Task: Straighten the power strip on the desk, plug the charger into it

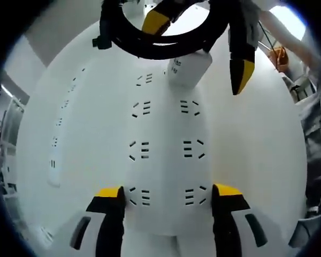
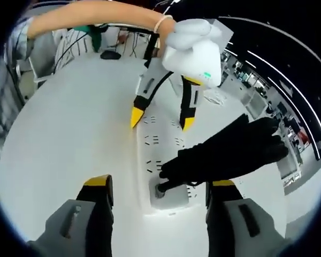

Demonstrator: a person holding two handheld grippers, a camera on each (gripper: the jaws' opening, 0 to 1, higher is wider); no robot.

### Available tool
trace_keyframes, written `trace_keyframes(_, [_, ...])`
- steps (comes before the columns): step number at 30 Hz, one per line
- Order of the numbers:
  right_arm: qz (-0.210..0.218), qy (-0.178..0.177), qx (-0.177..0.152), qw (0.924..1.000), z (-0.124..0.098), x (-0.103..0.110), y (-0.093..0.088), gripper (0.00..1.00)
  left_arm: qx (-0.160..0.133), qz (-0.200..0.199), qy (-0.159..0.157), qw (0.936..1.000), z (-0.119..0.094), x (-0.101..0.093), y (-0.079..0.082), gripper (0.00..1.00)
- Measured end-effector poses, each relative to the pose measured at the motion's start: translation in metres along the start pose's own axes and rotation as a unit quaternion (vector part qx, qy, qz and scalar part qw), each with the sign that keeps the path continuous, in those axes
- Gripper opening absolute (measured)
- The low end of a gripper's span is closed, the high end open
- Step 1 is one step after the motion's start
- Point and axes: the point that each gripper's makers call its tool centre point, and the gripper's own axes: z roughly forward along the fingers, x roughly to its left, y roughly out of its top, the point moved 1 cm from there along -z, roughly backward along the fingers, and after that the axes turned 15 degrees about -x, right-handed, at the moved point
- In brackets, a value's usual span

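A white power strip [image 1: 166, 134] with two columns of sockets lies on the white desk [image 2: 69, 123]. My left gripper [image 1: 168, 195] is open, its jaws standing on either side of the strip's near end, close against its edges. At the strip's other end a white charger [image 1: 188, 67] stands in a socket. A bundled black cable [image 1: 150, 49] lies just beyond it. My right gripper [image 2: 159, 187] is open around the charger [image 2: 176, 201] without touching it, and the black cable [image 2: 230, 150] runs off to the right. Across the power strip [image 2: 155, 144], the left gripper [image 2: 161, 120] points toward me.
A person's bare arm [image 2: 96, 16] reaches in along the top of the right gripper view. A small dark object [image 2: 111, 54] lies far off on the desk. Office furniture and lights [image 2: 267, 101] stand beyond the desk's right edge. Bare desk surface lies left of the strip.
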Motion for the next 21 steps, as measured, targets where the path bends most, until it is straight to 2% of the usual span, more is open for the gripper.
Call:
trace_keyframes(5, [0.008,-0.004,-0.011,0.9999,-0.002,0.001,0.001,0.7,-0.008,0.002,-0.001,1.0,0.0,0.001,0.0,0.68])
trace_keyframes(10, [0.019,-0.012,-0.025,0.9995,-0.004,0.001,0.002,0.7,-0.017,0.021,0.012,0.9996,-0.002,0.005,0.002,0.7])
trace_keyframes(12, [0.02,-0.016,-0.033,0.9991,-0.004,0.002,0.002,0.71,-0.035,0.014,0.022,0.9991,-0.002,0.008,0.005,0.69])
trace_keyframes(15, [0.026,-0.021,-0.047,0.9983,-0.003,0.002,0.004,0.72,-0.042,0.021,0.028,0.9985,-0.006,0.01,0.006,0.68])
trace_keyframes(21, [0.044,-0.031,-0.07,0.9961,-0.002,0.003,0.007,0.76,-0.081,0.027,0.04,0.9955,-0.016,0.005,0.015,0.66])
